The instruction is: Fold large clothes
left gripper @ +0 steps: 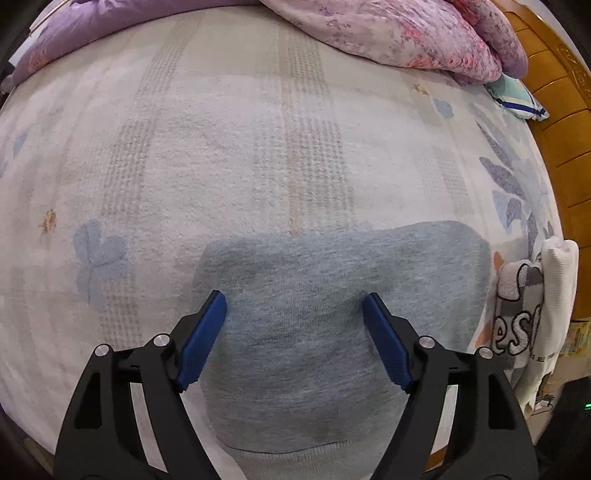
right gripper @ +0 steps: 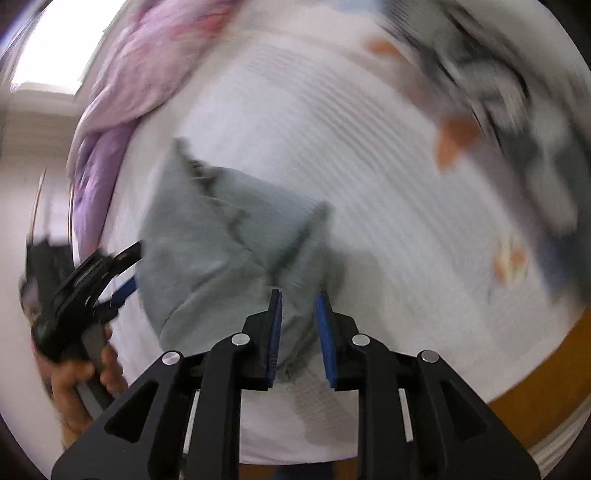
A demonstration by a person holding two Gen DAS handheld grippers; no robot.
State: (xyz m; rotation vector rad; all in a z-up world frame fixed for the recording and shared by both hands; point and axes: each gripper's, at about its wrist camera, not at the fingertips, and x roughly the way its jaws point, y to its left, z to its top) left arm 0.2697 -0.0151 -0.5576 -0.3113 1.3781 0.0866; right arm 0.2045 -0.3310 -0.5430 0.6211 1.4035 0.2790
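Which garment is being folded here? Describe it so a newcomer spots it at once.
Start from the pale patterned bedspread covering the bed. Near its front edge, under the left gripper, lies a folded grey sweatshirt. It is plain grey, unlike the printed white clothes stacked beside it.

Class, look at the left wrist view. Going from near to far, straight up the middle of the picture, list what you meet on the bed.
Left gripper with its jaws wide apart → grey folded garment → pale patterned bed cover → pink and purple floral quilt bunched at the far edge.
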